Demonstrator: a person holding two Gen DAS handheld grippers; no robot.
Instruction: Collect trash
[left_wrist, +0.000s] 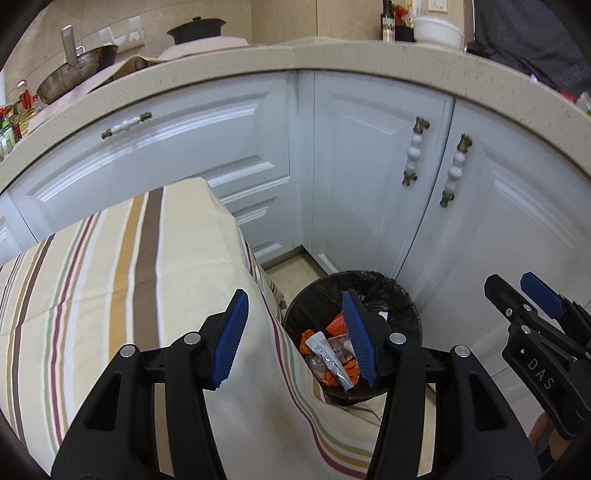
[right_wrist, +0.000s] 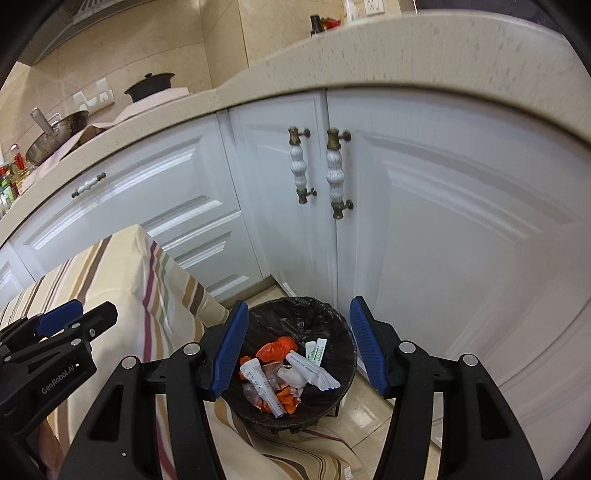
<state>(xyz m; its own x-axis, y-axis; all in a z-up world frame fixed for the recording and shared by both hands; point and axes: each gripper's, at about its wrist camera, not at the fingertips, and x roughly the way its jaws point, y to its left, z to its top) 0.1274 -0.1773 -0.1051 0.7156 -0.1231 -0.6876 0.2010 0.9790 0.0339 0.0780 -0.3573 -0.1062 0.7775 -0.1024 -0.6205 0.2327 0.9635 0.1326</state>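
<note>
A black-lined trash bin (left_wrist: 404, 295) (right_wrist: 334, 314) stands on the floor by the table's corner. It holds orange wrappers (left_wrist: 335, 325) (right_wrist: 277, 349), a white tube (left_wrist: 330, 356) (right_wrist: 260, 384) and white sachets (right_wrist: 316, 365). My left gripper (left_wrist: 295, 299) hangs above the table's edge and the bin, open, with nothing between its blue pads. My right gripper (right_wrist: 299, 304) hovers over the bin, open and empty as well. Each gripper shows in the other's view: the right gripper (left_wrist: 511, 280) at the right edge, the left gripper (right_wrist: 94, 308) at the left.
A table under a striped cloth (left_wrist: 110, 277) (right_wrist: 110, 280) fills the left side, its cloth hanging beside the bin. White cabinet doors (left_wrist: 369, 177) (right_wrist: 443, 221) with knobbed handles stand close behind the bin. The beige countertop (left_wrist: 258, 62) above carries a pan, a pot and bottles.
</note>
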